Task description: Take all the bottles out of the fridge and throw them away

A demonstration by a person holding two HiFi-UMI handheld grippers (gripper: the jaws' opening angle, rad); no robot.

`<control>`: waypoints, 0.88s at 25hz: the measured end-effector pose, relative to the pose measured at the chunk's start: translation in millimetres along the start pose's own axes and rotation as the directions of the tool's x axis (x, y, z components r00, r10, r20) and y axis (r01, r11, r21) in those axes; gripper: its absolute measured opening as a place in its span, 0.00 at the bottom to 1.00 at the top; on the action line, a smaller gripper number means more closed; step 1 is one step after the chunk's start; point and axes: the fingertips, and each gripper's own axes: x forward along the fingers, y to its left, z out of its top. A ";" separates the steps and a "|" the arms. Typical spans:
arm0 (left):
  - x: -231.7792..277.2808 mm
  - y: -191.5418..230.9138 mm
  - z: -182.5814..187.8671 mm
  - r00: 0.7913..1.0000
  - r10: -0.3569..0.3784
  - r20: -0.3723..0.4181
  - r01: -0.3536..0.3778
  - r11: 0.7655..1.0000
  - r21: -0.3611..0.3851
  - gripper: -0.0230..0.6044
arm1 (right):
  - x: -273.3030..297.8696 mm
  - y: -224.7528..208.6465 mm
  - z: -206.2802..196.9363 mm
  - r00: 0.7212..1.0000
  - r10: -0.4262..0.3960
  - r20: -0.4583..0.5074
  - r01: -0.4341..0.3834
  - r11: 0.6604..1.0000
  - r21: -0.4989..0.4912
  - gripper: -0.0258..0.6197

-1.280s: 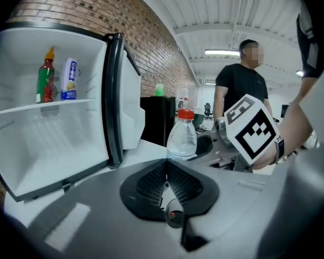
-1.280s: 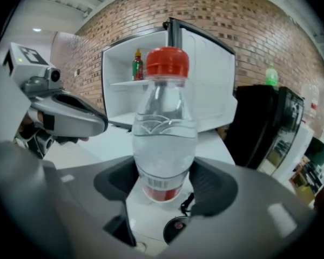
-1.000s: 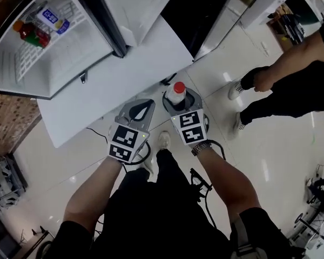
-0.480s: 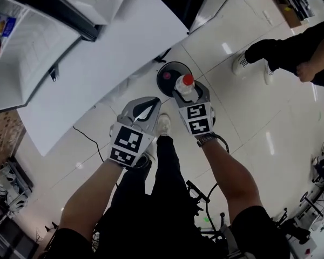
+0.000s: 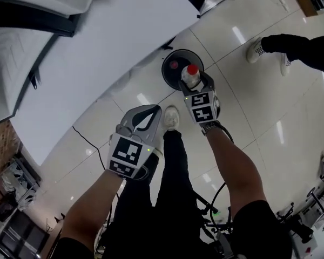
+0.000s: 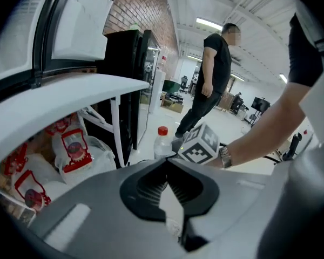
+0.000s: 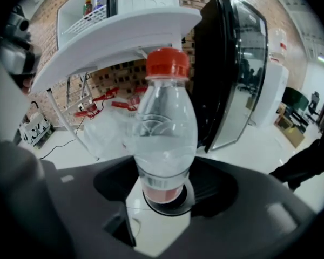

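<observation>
Right gripper is closed round a clear bottle with a red cap; jaws spread wide, gripping its lower body; right gripper view has the bottle upright and dead centre between both jaws, cap at 12 o'clock. In head view the bottle overlaps the 4 o'clock rim of a round dark bin standing on the floor tiles; height above it can't be told; something small and red lies inside the bin. Left gripper sits at 7 o'clock of the right one, well apart from it; left gripper view shows its jaw tips meeting with nothing between them, floor showing through the gap behind the tips. White fridge door is open and fills 10 to 12 o'clock of head view. In right gripper view a door shelf at 11 o'clock carries two small containers, too small to name; black glass-door cabinet at 2 o'clock. Bystander in black at 1 o'clock in left gripper view; plastic bags with red print under the door at 9 o'clock. Wearer's white shoe lies between the two grippers.
</observation>
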 end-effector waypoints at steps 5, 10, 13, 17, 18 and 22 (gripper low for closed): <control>16.1 12.9 -33.0 0.999 0.000 -0.043 -0.002 0.999 -0.033 0.04 | 41.0 -0.5 -26.4 0.999 0.001 -0.035 -0.001 1.000 -0.002 0.49; 28.3 16.5 -54.5 0.997 -0.001 -0.079 -0.005 0.998 -0.067 0.04 | 66.9 -2.2 -50.1 0.997 0.002 -0.078 -0.002 1.000 -0.001 0.51; 32.5 16.9 -58.3 0.996 -0.004 -0.084 -0.002 0.997 -0.073 0.04 | 71.4 -11.8 -50.7 0.997 -0.022 -0.071 0.024 0.999 0.030 0.52; 34.1 18.7 -56.4 0.997 -0.005 -0.082 -0.002 0.997 -0.077 0.04 | 69.5 -16.3 -37.4 0.999 -0.028 -0.046 0.030 0.998 0.048 0.52; 33.7 18.6 -53.8 0.997 -0.004 -0.078 -0.001 0.997 -0.074 0.04 | 68.1 -16.5 -36.0 0.999 -0.026 -0.045 0.028 0.998 0.049 0.52; 29.1 19.3 -43.1 0.998 0.002 -0.064 -0.006 0.998 -0.063 0.04 | 58.4 -16.8 -32.1 0.999 -0.020 -0.050 0.022 0.999 0.042 0.52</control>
